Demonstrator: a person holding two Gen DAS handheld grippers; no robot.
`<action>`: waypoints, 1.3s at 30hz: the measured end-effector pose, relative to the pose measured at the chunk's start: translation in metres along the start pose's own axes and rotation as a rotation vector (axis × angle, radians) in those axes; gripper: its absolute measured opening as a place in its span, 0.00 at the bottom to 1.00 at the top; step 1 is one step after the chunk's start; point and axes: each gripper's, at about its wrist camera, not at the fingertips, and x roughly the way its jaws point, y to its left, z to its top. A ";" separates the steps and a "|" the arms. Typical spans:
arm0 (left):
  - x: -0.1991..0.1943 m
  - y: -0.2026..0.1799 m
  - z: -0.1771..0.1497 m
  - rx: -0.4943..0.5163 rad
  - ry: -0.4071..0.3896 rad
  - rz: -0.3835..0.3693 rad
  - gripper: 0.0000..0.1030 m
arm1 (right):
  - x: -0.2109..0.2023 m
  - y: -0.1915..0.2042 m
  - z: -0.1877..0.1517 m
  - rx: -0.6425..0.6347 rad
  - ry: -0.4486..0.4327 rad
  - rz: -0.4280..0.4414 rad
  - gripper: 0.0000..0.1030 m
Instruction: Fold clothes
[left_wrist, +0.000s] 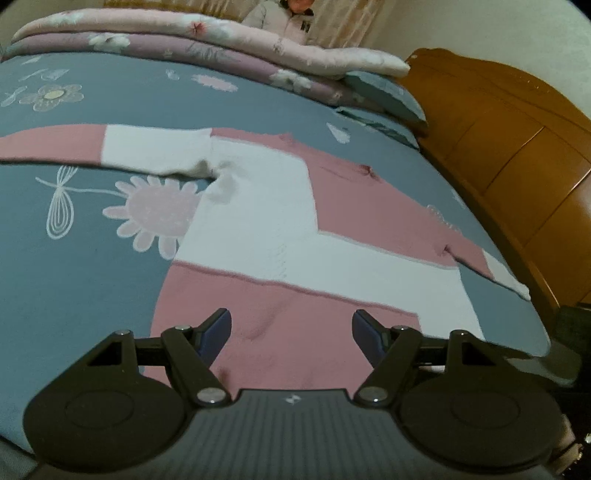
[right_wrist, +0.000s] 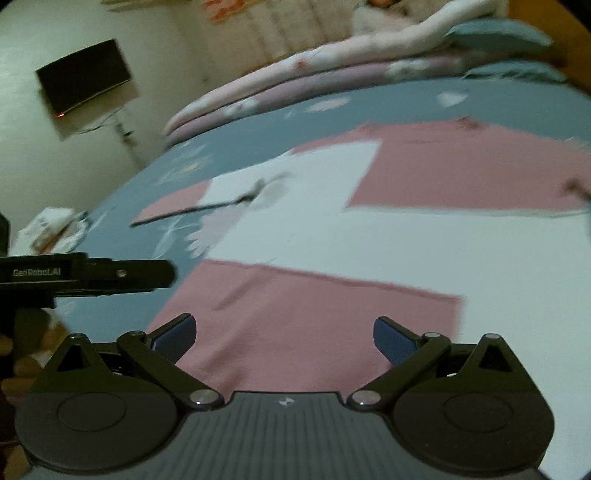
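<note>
We are holding the left gripper (left_wrist: 291, 328) and the right gripper (right_wrist: 284, 338) spread wide, grasping nothing, above the flat sweater (left_wrist: 280, 229) hem, probably to pinch it.

"GenRobot.AI" printed on left gripper (right_wrist: 86, 275) body

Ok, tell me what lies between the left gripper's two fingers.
In the left wrist view, the left gripper is open over the sweater; only the sweater's pink hem panel shows between its fingers, with nothing gripped.
</note>
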 end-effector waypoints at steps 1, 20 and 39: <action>0.002 0.001 -0.001 -0.001 0.007 -0.002 0.70 | 0.008 -0.001 -0.001 0.013 0.036 0.008 1.00; 0.011 -0.021 -0.018 0.039 0.053 -0.092 0.71 | -0.045 -0.054 -0.057 0.391 0.061 0.108 1.00; 0.013 -0.033 -0.019 0.082 0.060 -0.067 0.74 | -0.029 -0.026 -0.026 -0.063 0.043 -0.353 1.00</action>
